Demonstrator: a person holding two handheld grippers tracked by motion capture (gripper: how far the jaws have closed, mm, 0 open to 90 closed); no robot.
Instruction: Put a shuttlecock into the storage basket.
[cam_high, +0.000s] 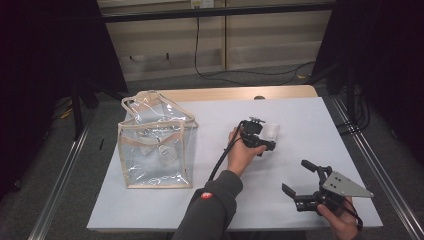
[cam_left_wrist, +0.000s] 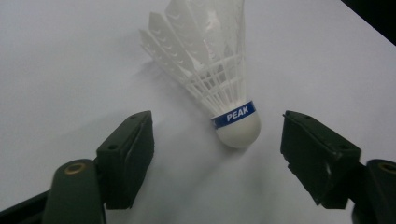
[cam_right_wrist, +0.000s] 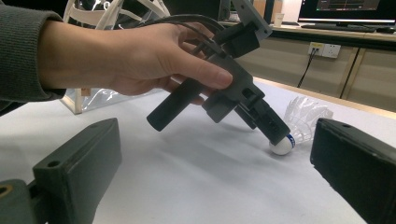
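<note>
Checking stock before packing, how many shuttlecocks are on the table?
1: a white shuttlecock lies on the table's right half, between the left hand-held gripper's open jaws. The clear bag could hide more.

A clear plastic bag (cam_high: 156, 145) with beige trim stands upright on the white table (cam_high: 300, 125); black cables (cam_high: 235, 72) trail across the floor behind.

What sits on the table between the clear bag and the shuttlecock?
Nothing: in the high view, only bare white table lies between the clear bag and the shuttlecock, apart from the person's left hand near the shuttlecock.
</note>
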